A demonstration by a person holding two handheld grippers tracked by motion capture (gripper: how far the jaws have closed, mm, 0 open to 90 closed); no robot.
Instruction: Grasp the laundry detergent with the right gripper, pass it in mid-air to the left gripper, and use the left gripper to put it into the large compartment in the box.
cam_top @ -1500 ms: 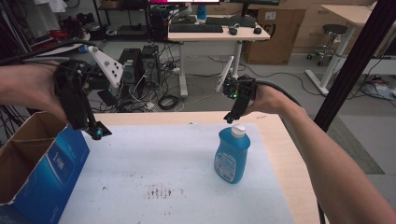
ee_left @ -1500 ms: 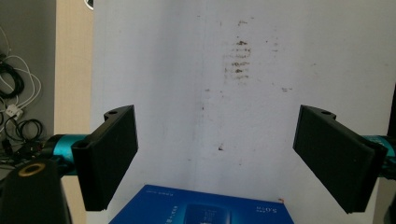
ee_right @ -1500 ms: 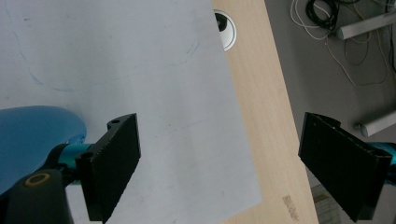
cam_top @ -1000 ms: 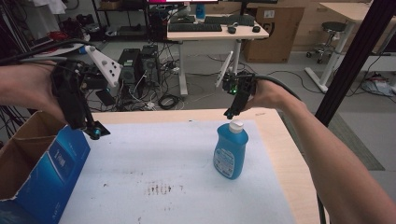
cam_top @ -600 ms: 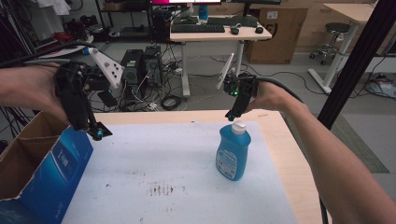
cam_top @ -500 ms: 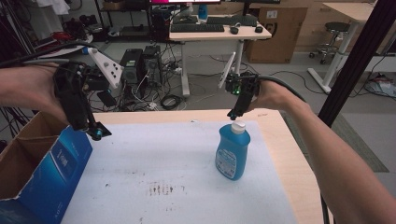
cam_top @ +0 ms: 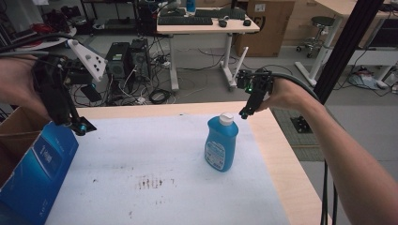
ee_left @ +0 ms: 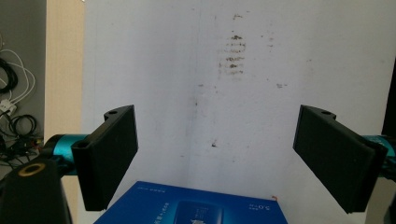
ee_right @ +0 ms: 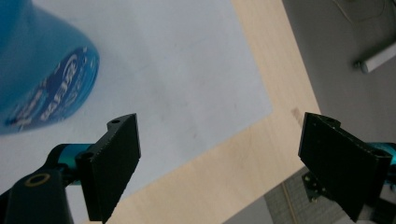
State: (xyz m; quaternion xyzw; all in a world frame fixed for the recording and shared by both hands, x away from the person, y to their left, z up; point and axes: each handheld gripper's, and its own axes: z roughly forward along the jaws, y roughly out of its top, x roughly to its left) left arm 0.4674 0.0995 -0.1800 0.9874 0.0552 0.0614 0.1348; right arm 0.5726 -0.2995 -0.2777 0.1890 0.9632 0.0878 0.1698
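While the blue plastic detergent bottle (cam_top: 221, 142) stands upright on the white-covered surface (cam_top: 155, 159) in the high view, the right gripper (cam_top: 244, 114) hovers beside its cap. Both gripper views show released jaws; next, closing on the bottle.

A blue bottle (cam_top: 221, 143) with a white cap stands upright on the white mat (cam_top: 164, 159) toward the table's (cam_top: 277, 154) right. The right tongs (cam_top: 244, 114) hang just right of the cap. The left tongs (cam_top: 79, 126) hover over a blue box (cam_top: 35, 171) at the left edge.
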